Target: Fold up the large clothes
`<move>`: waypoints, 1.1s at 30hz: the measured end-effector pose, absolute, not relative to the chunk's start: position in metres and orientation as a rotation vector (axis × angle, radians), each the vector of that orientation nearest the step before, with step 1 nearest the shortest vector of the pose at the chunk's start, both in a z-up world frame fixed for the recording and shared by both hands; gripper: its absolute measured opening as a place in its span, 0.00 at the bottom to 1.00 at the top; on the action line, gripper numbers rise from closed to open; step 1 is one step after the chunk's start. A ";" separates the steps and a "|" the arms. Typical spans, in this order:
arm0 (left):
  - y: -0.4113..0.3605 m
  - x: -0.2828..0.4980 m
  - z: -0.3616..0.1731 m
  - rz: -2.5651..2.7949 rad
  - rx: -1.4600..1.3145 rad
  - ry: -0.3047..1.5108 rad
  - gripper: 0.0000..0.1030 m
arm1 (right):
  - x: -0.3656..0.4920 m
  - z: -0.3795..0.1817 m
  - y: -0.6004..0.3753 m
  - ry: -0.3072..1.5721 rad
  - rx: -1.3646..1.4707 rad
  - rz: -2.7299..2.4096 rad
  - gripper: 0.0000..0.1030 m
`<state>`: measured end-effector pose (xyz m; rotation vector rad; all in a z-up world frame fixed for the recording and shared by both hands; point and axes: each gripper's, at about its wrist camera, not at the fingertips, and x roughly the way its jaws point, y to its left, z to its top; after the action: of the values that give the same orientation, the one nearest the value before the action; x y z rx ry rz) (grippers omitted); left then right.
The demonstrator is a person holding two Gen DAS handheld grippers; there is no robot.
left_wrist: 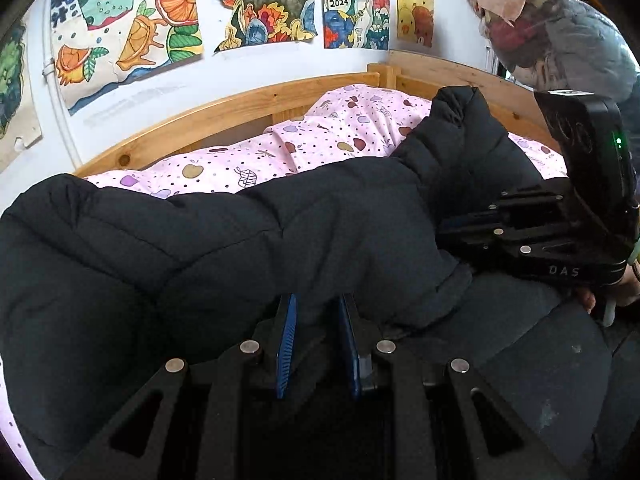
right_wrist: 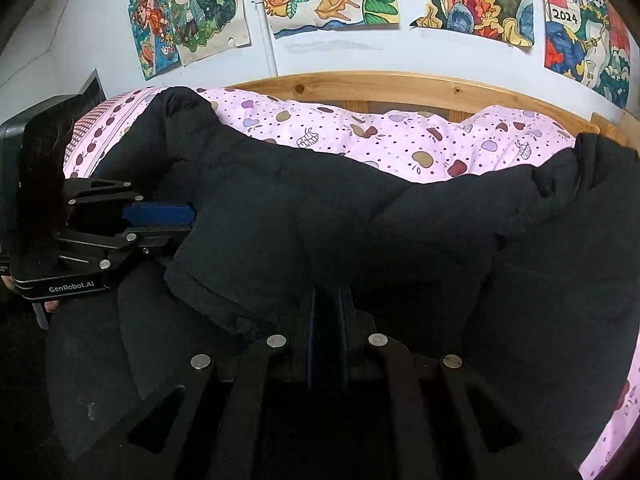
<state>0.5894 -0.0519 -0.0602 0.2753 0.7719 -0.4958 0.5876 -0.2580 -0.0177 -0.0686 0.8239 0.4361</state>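
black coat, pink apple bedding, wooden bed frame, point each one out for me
black coat (left_wrist: 168, 248), left wrist view, quilted middle panel
pink apple bedding (right_wrist: 400, 140), right wrist view, bare patch
wooden bed frame (left_wrist: 208, 120), left wrist view, top rail

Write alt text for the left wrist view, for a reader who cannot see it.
A black puffer jacket lies bunched across a bed with pink apple-print bedding, its fabric pinched between the blue pads of the left hand-held gripper at the bottom of the frame. The right hand-held gripper grips the jacket from the right. Colourful drawings hang above the wooden bed frame.

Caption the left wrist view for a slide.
Left gripper and right gripper both clamp a puffy black quilted jacket over a pink apple-print quilt.
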 end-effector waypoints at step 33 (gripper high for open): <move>-0.053 0.547 -0.017 -0.325 0.155 0.683 0.22 | 0.555 0.022 -0.279 0.769 0.014 0.422 0.62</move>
<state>0.5475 -0.0532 -0.0167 0.1551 0.6828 -0.3251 0.5548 -0.2789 0.0220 0.0139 0.7689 0.4221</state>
